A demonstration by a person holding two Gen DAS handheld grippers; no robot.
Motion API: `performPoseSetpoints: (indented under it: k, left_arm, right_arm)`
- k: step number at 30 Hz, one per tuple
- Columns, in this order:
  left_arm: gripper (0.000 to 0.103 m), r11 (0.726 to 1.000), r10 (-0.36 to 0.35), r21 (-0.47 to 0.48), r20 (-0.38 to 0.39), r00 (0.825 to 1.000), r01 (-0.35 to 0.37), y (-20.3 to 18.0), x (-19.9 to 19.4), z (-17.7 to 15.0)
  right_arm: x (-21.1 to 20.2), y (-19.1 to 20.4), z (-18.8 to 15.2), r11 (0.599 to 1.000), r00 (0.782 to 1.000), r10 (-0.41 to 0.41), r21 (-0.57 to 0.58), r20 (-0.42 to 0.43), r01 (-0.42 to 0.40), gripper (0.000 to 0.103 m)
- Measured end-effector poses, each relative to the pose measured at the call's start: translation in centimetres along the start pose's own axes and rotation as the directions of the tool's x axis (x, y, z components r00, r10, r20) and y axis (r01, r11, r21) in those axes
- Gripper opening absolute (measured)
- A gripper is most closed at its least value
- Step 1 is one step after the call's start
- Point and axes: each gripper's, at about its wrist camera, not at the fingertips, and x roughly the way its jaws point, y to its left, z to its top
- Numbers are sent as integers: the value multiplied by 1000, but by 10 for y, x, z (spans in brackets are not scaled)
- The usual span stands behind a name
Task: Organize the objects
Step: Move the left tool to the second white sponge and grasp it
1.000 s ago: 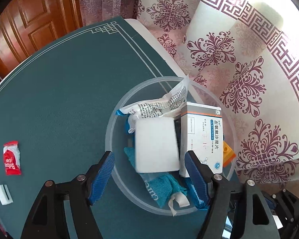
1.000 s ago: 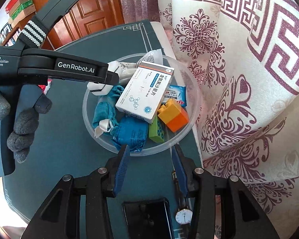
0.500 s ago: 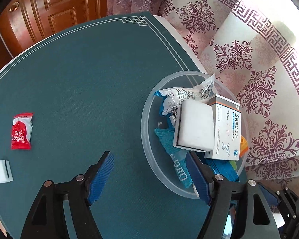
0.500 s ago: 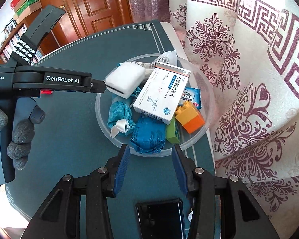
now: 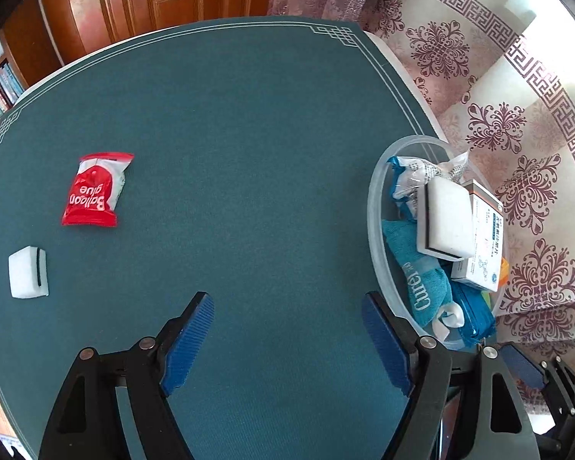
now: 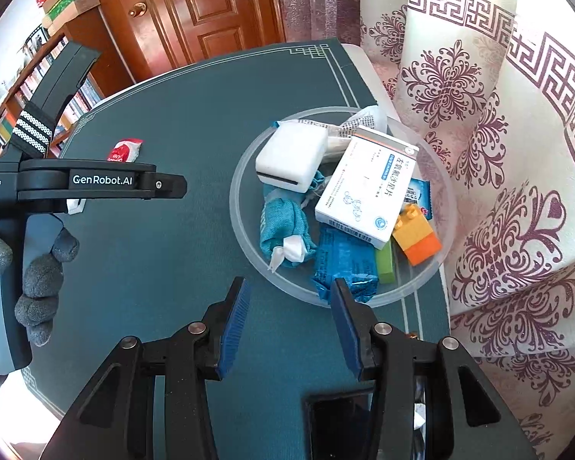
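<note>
Left gripper (image 5: 287,339): jaws spread wide, empty, left of the clear bowl (image 5: 375,230). Right gripper (image 6: 291,322): jaws parted, empty, at the bowl's near rim.

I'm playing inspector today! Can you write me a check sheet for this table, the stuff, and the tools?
Surface: teal table mat with a white line border.
Job's things: clear bowl holding a white sponge, medicine box, teal cloth, blue packet and toy blocks; red Balloon glue packet and small white sponge lie loose on the mat.
Clutter: black phone at the near edge.
Grippers: left tool open, empty; right tool open, empty.
Cables: nothing seen.
Surroundings: wooden door, patterned curtain, bookshelf.
</note>
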Motion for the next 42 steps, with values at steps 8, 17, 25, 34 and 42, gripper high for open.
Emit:
performPoseSetpoints:
  k: [8,17,25,34,42]
  left_arm:
    - [83,997,41,-62,0,999,-41,44,-8,-14]
    - [83,984,107,-141,-9,994,-107,95,-11,-23]
    - [83,966,148,-210,-15,989,-148,139,-16,-29]
    - [83,937,190,-298,3,982,-181,189,-27,-30]
    - [83,915,224,-344,-2,975,-211,225,-24,-24]
  right_arm:
    - [8,28,4,999,999,37,-34,-19,-38,47]
    - [23,61,6,992,991,107,-57,-76,-111,55]
    - [39,87,4,985,980,146,-76,-137,-158,56]
    - [53,108,5,982,973,153,-87,-170,-170,56]
    - [64,122,8,981,970,155,-90,-188,-174,59]
